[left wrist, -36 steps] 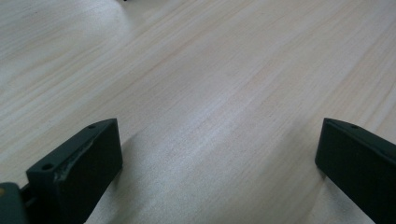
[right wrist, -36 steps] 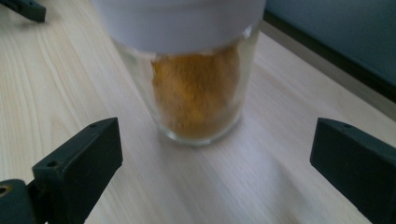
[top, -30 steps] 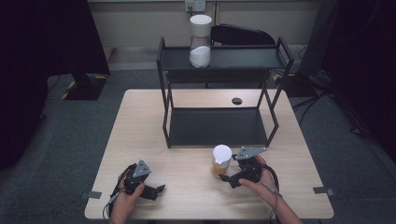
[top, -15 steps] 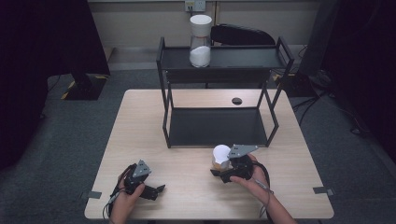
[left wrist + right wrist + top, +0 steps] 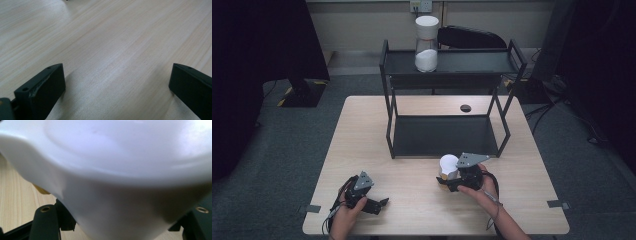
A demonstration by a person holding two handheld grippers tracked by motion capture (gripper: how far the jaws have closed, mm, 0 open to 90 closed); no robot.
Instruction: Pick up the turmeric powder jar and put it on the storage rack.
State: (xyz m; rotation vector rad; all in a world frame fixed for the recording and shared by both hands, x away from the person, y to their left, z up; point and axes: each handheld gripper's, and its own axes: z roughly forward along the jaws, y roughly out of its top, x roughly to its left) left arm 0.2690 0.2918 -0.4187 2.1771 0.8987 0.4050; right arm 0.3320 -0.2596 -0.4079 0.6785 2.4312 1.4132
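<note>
Now the right tool has just been closing, and its jaws clamp the white-lidded jar with yellowish contents. A second ago the jaws stood wide beside it, so the grip looks made and a lift should be next. The jar stands upright on the pale wooden surface, at about five o'clock, just in front of the black metal two-tier rack. Its lid is smooth and glossy. The left tool rests at seven o'clock, jaws wide, holding nothing.

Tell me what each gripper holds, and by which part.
The right gripper has just closed its jaws on the white-lidded container, low on its body below the lid. The left gripper holds nothing; its jaws stand open.
</note>
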